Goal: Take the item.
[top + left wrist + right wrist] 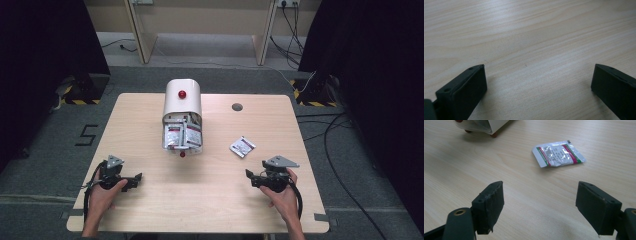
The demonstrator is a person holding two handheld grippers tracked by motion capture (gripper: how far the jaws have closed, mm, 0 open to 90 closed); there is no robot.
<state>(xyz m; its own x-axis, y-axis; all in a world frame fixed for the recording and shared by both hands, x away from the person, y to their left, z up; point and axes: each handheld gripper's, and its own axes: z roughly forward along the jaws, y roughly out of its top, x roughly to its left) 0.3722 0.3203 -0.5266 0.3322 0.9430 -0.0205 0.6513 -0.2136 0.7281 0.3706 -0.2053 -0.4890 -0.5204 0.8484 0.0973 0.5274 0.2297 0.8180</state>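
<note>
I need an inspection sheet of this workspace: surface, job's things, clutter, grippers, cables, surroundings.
Surface: wooden table, one round hole.
Job's things: white box holding sachets; loose sachet flat on the table, right of the box.
Clutter: nothing seen.
Grippers: left gripper open over bare wood; right gripper open, apart from the loose sachet.
Cables: black cables on the floor at right.
Surroundings: grey floor, black curtains at both sides.
</note>
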